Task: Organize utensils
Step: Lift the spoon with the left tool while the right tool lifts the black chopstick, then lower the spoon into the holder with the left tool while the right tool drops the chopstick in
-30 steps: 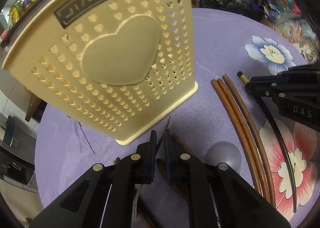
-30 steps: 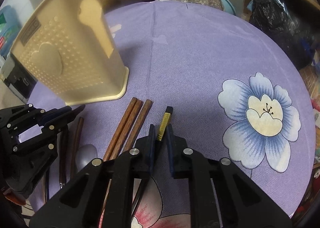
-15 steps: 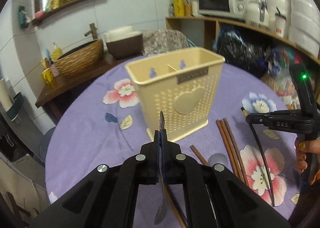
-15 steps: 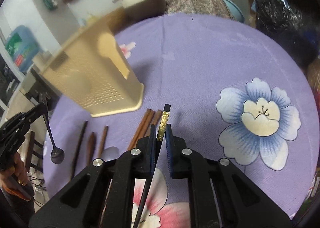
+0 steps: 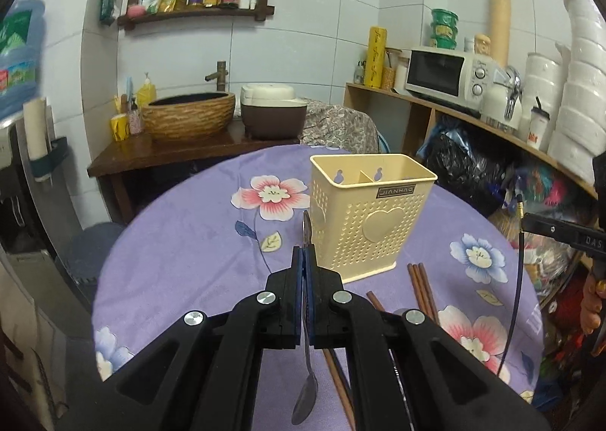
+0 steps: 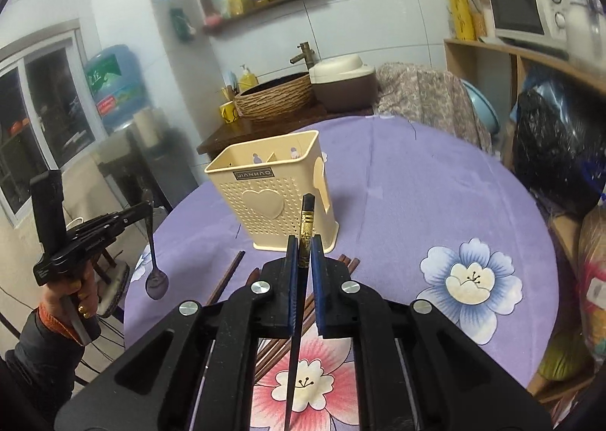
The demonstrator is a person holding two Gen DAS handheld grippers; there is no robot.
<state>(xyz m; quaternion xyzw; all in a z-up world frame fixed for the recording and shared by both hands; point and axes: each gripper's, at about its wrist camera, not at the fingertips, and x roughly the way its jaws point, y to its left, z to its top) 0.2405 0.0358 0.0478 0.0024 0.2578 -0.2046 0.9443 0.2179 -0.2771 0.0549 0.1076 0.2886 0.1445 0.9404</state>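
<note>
Both grippers are now lifting clear of the purple flowered tablecloth (image 5: 181,241), where a second ago they were low among the utensils. The left gripper (image 5: 306,260) is clamping a metal spoon (image 5: 305,398) by its handle, bowl dangling down; the right gripper (image 6: 304,253) is pinching a black chopstick (image 6: 305,226) just below its gold band. The cream holder (image 5: 363,215) is standing upright at twelve o'clock, its two compartments appearing empty so far. Brown chopsticks (image 5: 422,291) are still lying at the holder's five o'clock, awaiting their turn; loading looks set to begin.
</note>
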